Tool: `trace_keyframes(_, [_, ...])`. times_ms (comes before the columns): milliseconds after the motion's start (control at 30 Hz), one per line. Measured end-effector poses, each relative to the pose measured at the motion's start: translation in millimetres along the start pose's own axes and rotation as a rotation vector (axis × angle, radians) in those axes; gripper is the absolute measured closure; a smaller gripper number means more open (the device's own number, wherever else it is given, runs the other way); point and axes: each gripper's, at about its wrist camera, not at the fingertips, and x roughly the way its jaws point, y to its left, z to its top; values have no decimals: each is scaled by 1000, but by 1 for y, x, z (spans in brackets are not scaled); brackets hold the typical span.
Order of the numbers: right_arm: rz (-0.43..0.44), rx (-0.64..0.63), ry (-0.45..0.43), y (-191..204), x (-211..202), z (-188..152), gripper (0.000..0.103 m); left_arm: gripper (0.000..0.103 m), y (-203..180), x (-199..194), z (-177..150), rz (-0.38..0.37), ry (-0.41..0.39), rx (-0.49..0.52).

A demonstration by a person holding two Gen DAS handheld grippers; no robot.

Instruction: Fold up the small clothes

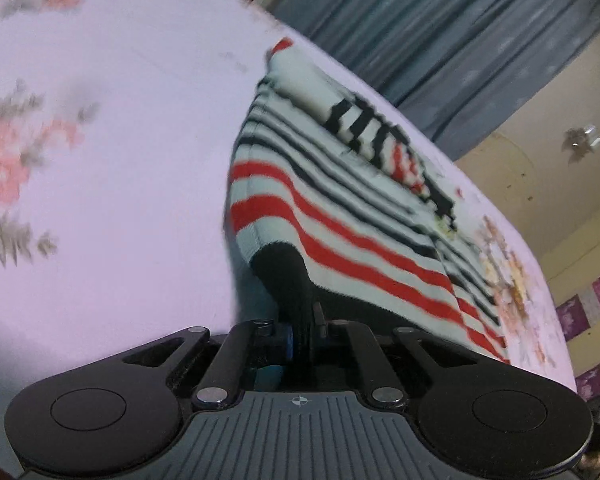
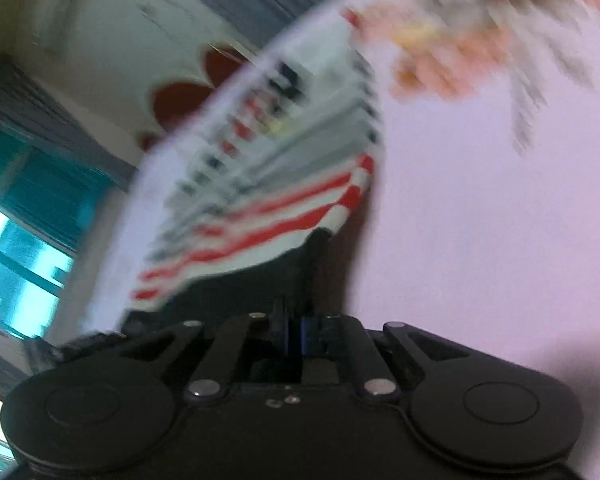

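A small knit sweater (image 1: 340, 208) with red, black and white stripes lies on a pale pink floral bedsheet (image 1: 120, 160). My left gripper (image 1: 296, 280) is shut on its black ribbed hem corner, which is lifted off the sheet. In the right wrist view the same sweater (image 2: 260, 200) is blurred. My right gripper (image 2: 316, 256) is shut on its other hem corner, and the edge hangs raised between the two grippers. The far end of the sweater rests on the sheet.
The bedsheet (image 2: 480, 220) spreads wide around the sweater. Grey-blue curtains (image 1: 440, 40) and a cream wall lie beyond the bed's far edge. A bright window (image 2: 16, 240) shows at the left of the right wrist view.
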Motion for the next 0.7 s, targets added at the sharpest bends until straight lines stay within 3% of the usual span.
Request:
trace_keyframes(133, [23, 12, -5, 0, 1, -3, 98, 96, 3, 1, 0, -11, 5, -48])
trace_keyframes(300, [30, 11, 16, 1, 8, 1, 97, 80, 7, -1, 4, -16, -19, -75])
trace_keyframes(367, [33, 17, 19, 1, 8, 1, 96, 57, 7, 2, 12, -15, -39, -61])
trace_keyframes(400, [33, 19, 20, 0, 8, 1, 96, 53, 7, 5, 18, -20, -44, -62])
trace_keyframes(467, [31, 22, 19, -1, 8, 0, 97, 31, 6, 13, 31, -43, -53, -71])
trace_keyframes(533, [30, 37, 15, -2, 8, 1, 97, 21, 4, 22, 39, -62, -75, -84])
trace_keyframes(633, [29, 57, 12, -5, 10, 4, 98, 21, 1, 28, 40, -85, -77, -75])
trace_keyframes(700, [30, 74, 6, -7, 9, 5, 95, 41, 3, 24, 36, -128, -46, -60])
